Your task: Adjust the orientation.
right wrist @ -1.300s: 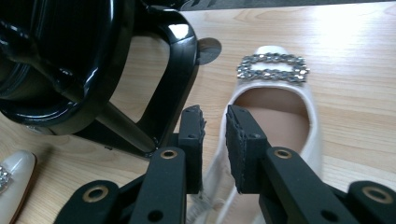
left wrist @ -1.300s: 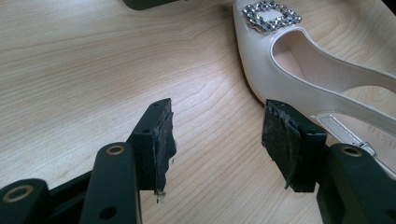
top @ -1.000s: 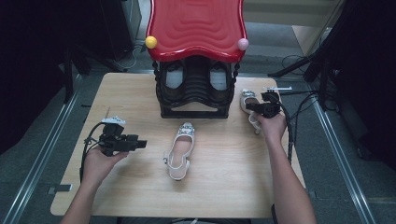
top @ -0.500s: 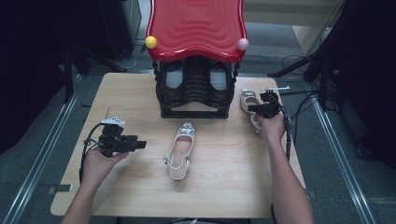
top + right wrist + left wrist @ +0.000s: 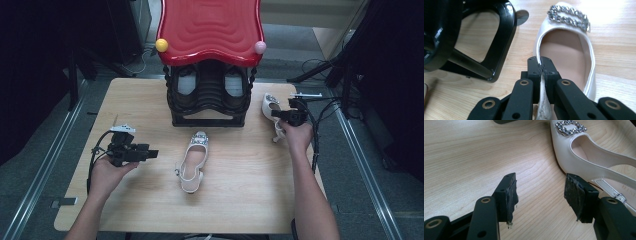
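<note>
Jaws of my right gripper (image 5: 541, 68) have just closed, pinching the side wall of the shoe (image 5: 574, 57) beside the rack (image 5: 210, 107), a thin edge that lifts easily. My left gripper (image 5: 540, 195) waits open near the other shoe (image 5: 192, 160) at mid-table, ready for it.

High view: above the near table (image 5: 150, 100) edge, facing forward and down at the shoe rack (image 5: 210, 100). Gripper views: close, low over the wood; right one shares the rack's base (image 5: 486, 50).
</note>
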### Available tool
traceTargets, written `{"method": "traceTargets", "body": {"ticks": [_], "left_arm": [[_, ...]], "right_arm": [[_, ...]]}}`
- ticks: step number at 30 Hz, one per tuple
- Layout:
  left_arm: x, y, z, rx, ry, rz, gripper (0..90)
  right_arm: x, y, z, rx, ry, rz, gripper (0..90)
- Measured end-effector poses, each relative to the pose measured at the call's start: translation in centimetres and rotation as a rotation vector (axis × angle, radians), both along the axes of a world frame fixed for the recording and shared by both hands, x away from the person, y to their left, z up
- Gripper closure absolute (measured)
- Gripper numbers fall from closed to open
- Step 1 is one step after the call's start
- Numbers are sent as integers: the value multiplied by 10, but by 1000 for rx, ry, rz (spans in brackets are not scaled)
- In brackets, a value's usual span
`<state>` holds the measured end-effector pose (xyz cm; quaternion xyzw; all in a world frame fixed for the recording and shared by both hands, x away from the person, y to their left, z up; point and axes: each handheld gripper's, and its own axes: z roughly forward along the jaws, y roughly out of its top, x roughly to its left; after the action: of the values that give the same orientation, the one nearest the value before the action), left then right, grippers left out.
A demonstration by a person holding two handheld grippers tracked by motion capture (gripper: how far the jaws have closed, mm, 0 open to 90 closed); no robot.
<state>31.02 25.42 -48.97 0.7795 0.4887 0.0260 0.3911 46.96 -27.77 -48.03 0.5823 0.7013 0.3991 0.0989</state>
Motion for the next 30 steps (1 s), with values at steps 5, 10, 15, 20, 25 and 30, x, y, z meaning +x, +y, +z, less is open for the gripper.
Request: {"method": "traceTargets", "body": {"ticks": [5, 10, 15, 20, 25, 30], "left_arm": [[2, -2, 0, 1, 2, -7, 435], [3, -5, 1, -2, 1, -12, 435], [6, -9, 2, -5, -7, -26, 435], [11, -14, 2, 0, -8, -43, 435], [15, -19, 3, -5, -14, -54, 434], [19, -24, 3, -1, -19, -71, 432]], "right_arm": [[-4, -6, 5, 28, -9, -7, 887], [-9, -11, 10, 35, -25, -11, 887], [-18, -12, 16, 40, -33, -6, 887], [-30, -13, 19, 41, -29, 3, 886], [-43, -12, 21, 37, -26, 13, 886], [-56, -11, 22, 49, -15, 25, 886]]}}
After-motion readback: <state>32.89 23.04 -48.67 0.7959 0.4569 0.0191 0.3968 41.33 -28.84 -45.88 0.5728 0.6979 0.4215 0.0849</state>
